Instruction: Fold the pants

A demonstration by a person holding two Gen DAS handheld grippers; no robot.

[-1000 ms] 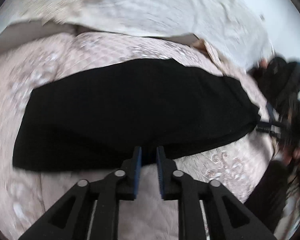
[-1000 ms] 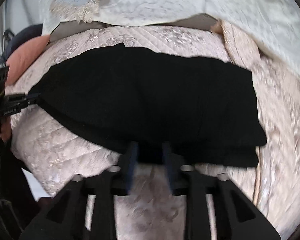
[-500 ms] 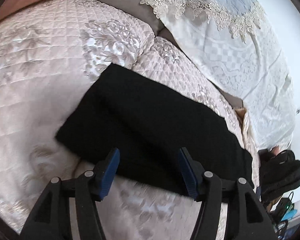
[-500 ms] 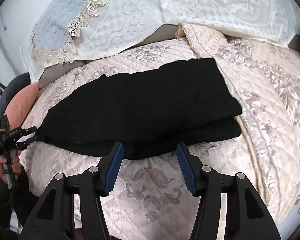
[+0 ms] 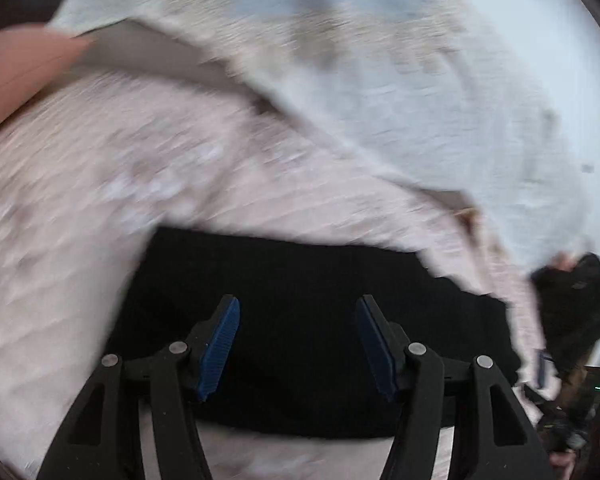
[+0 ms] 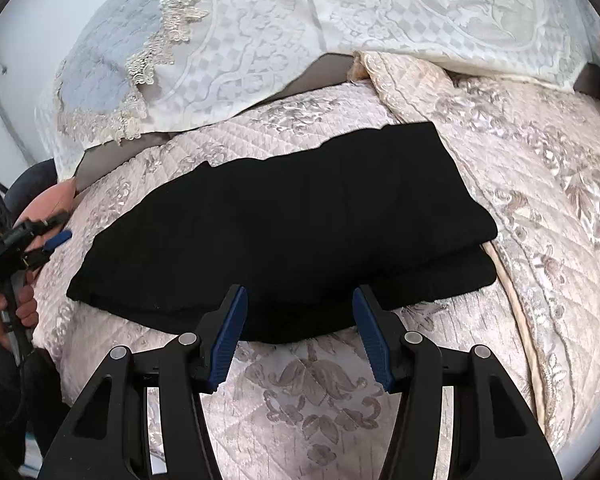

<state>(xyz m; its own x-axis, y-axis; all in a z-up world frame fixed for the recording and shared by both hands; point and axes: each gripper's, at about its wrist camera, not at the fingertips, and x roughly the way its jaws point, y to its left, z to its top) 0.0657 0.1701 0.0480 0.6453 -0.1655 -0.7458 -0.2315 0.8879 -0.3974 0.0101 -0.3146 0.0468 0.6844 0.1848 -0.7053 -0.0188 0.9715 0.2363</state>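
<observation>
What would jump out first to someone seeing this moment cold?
The black pants dominate, lying folded into a long layered slab across the middle of the pale quilted bedspread. The right claw hangs open at their near edge, holding nothing. Behind them a white lace cover drapes the back, and the left claw shows at the far left beside the pants' end.

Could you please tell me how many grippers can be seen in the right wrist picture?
2: the right gripper, open, in the foreground over the near edge of the black pants; the left gripper, held in a hand at the left edge, beside the pants' left end.
</observation>
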